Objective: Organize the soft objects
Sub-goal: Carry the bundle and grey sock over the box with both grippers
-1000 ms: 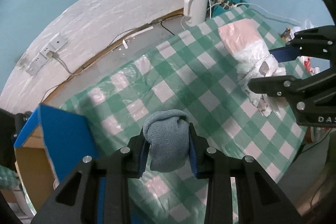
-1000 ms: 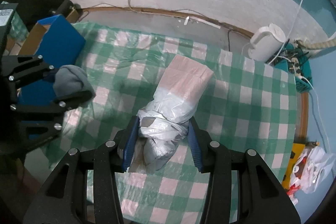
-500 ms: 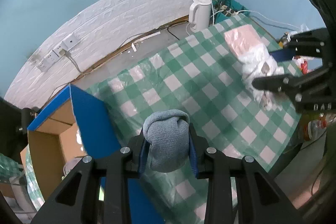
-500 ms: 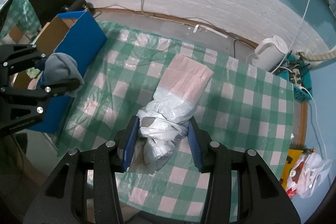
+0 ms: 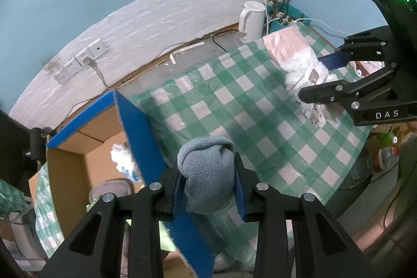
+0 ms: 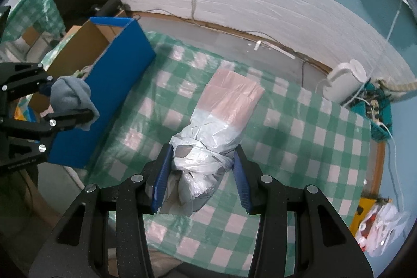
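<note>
Far left: open cardboard box with blue outer wall, standing off the left edge of the surface, which wears a green-checked cloth. My left hand-held gripper is clenched on a rolled grey-blue sock, lifted in the air over the box's blue wall at the cloth edge. Middle: bare checked cloth. Right: my right hand-held gripper is clamped on a bundled white-and-pink plastic bag, pads pressing its knotted white end, pink end pointing away toward the wall. White kettle on the floor by the wall, far right corner.
</note>
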